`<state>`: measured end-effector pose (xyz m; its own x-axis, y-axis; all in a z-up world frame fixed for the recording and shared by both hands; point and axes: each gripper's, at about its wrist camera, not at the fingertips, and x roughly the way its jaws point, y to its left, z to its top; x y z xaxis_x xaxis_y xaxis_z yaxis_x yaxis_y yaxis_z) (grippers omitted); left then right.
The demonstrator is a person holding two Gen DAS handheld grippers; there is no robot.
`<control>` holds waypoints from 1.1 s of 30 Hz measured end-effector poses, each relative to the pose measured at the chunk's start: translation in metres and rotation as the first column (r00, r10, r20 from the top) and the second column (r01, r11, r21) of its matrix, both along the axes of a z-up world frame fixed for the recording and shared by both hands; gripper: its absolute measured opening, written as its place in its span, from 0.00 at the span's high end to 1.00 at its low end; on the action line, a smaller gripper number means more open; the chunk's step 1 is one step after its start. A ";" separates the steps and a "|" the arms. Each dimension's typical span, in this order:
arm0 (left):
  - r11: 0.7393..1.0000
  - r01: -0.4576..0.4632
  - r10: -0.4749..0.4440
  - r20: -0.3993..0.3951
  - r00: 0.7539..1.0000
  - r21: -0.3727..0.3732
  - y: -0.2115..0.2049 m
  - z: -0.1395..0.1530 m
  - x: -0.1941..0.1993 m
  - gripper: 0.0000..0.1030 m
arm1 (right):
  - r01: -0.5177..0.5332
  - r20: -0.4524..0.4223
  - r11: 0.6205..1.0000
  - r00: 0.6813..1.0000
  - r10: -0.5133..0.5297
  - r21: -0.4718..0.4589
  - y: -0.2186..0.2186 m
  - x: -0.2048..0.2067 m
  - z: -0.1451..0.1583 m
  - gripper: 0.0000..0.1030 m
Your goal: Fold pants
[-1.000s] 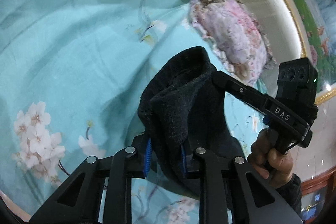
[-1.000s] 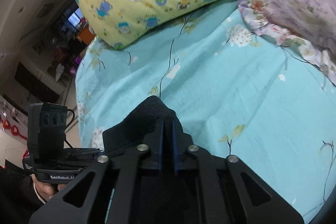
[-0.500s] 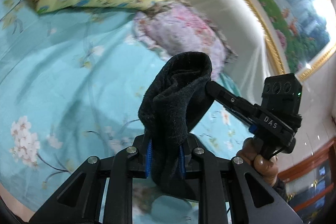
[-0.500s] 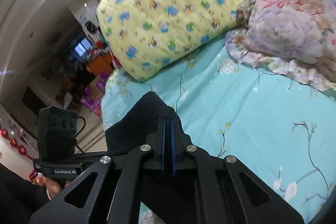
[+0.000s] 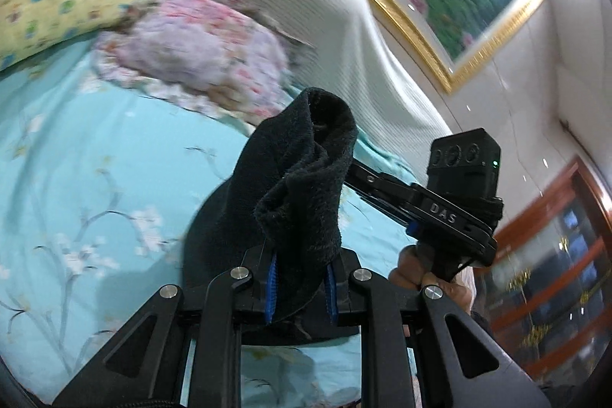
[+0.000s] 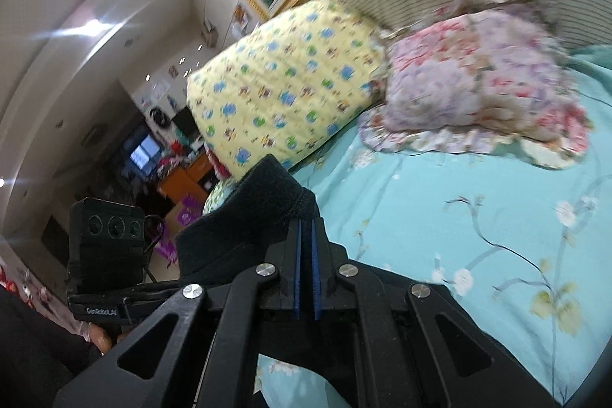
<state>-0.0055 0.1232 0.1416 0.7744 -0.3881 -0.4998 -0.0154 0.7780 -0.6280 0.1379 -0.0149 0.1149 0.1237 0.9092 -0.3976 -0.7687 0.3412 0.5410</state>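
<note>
Now two claws, left claw (image 5: 300, 287) and right claw (image 6: 305, 268), grip one pants (image 5: 302, 190).

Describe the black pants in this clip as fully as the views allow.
The black fleecy-looking pants are bunched and lifted above the turquoise floral bedsheet. The left tool clamps a thick fold between its blue pads; the right tool pinches a ribbed edge, pads nearly together. The rest hangs below, out of view.

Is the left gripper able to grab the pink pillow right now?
Probably not. The left gripper is shut on the black pants, so it has no free grip. The pink pillow lies farther up the bed, with nothing between them, but the pants would have to go first.
</note>
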 end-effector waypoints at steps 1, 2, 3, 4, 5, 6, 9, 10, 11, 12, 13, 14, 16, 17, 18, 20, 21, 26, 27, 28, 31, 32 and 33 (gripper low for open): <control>1.000 0.027 -0.027 -0.002 1.000 0.007 -0.013 0.001 0.004 0.82 | 0.023 -0.005 1.000 1.000 -0.023 0.010 -0.014 0.000 -0.001 0.95; 0.999 0.043 -0.043 -0.005 0.999 0.009 -0.020 0.000 0.007 0.82 | 0.039 -0.009 0.999 0.999 -0.039 0.016 -0.024 0.000 -0.002 0.95; 0.998 0.060 -0.060 -0.009 0.998 0.012 -0.029 0.000 0.011 0.82 | 0.050 -0.012 0.999 0.999 -0.049 0.022 -0.032 0.000 -0.003 0.95; 0.997 0.077 -0.077 -0.014 0.997 0.016 -0.037 -0.001 0.014 0.82 | 0.068 -0.021 0.997 0.998 -0.067 0.029 -0.043 0.000 -0.005 0.95; 0.995 0.096 -0.096 -0.020 0.995 0.020 -0.047 -0.003 0.017 0.82 | 0.081 -0.028 0.996 0.996 -0.080 0.034 -0.051 0.000 -0.007 0.95; 0.993 0.111 -0.111 -0.024 0.994 0.024 -0.055 -0.004 0.020 0.82 | 0.097 -0.035 0.995 0.995 -0.095 0.040 -0.060 0.000 -0.008 0.95; 0.986 0.162 -0.160 -0.048 0.986 0.039 -0.082 -0.011 0.030 0.82 | 0.139 -0.065 0.988 0.989 -0.135 0.061 -0.084 -0.001 -0.018 0.95; 0.984 0.173 -0.170 -0.054 0.984 0.042 -0.088 -0.013 0.032 0.82 | 0.155 -0.078 0.986 0.986 -0.150 0.068 -0.093 -0.001 -0.023 0.95; 0.981 0.190 -0.187 -0.062 0.980 0.048 -0.098 -0.017 0.034 0.82 | 0.170 -0.091 0.983 0.982 -0.163 0.073 -0.102 -0.001 -0.028 0.95; 0.978 0.203 -0.200 -0.068 0.978 0.054 -0.105 -0.020 0.036 0.82 | 0.183 -0.101 0.980 0.979 -0.175 0.076 -0.109 -0.001 -0.033 0.95; 0.974 0.216 -0.212 -0.076 0.974 0.059 -0.112 -0.024 0.038 0.82 | 0.194 -0.111 0.978 0.976 -0.185 0.080 -0.115 -0.002 -0.037 0.95; 0.971 0.231 -0.225 -0.088 0.970 0.064 -0.120 -0.029 0.040 0.82 | 0.203 -0.124 0.975 0.974 -0.192 0.085 -0.121 -0.002 -0.042 0.95; 0.964 0.255 -0.246 -0.111 0.963 0.071 -0.134 -0.041 0.045 0.82 | 0.235 -0.157 0.968 0.963 -0.219 0.092 -0.138 -0.003 -0.056 0.95; 0.962 0.262 -0.252 -0.120 0.960 0.073 -0.139 -0.045 0.047 0.82 | 0.245 -0.167 0.965 0.959 -0.227 0.092 -0.142 -0.003 -0.060 0.95; 0.960 0.270 -0.259 -0.132 0.957 0.073 -0.144 -0.051 0.050 0.82 | 0.257 -0.184 0.962 0.954 -0.238 0.093 -0.149 -0.003 -0.067 0.95; 0.956 0.285 -0.271 -0.153 0.950 0.076 -0.155 -0.062 0.054 0.82 | 0.281 -0.207 0.956 0.943 -0.260 0.083 -0.161 -0.003 -0.080 0.95; 0.954 0.290 -0.275 -0.160 0.948 0.079 -0.159 -0.067 0.056 0.82 | 0.296 -0.221 0.952 0.936 -0.274 0.075 -0.168 -0.002 -0.088 0.95; 0.942 0.319 -0.296 -0.192 0.935 0.100 -0.178 -0.089 0.068 0.82 | 0.343 -0.282 0.938 0.907 -0.314 0.058 -0.186 0.004 -0.116 0.95; 0.941 0.323 -0.300 -0.199 0.933 0.100 -0.180 -0.092 0.069 0.82 | 0.349 -0.287 0.936 0.903 -0.320 0.055 -0.188 0.004 -0.119 0.95; 0.940 0.328 -0.303 -0.204 0.931 0.098 -0.181 -0.095 0.070 0.82 | 0.360 -0.295 0.932 0.896 -0.332 0.045 -0.191 0.005 -0.123 0.95; 0.935 0.341 -0.314 -0.220 0.924 0.098 -0.186 -0.103 0.076 0.81 | 0.377 -0.309 0.926 0.884 -0.351 0.025 -0.197 0.005 -0.131 0.95; 0.932 0.348 -0.320 -0.226 0.920 0.098 -0.187 -0.105 0.077 0.81 | 0.384 -0.311 0.923 0.879 -0.360 0.016 -0.198 0.005 -0.134 0.95; 0.930 0.353 -0.324 -0.230 0.918 0.099 -0.188 -0.106 0.079 0.81 | 0.390 -0.313 0.921 0.876 -0.368 0.008 -0.200 0.005 -0.136 0.95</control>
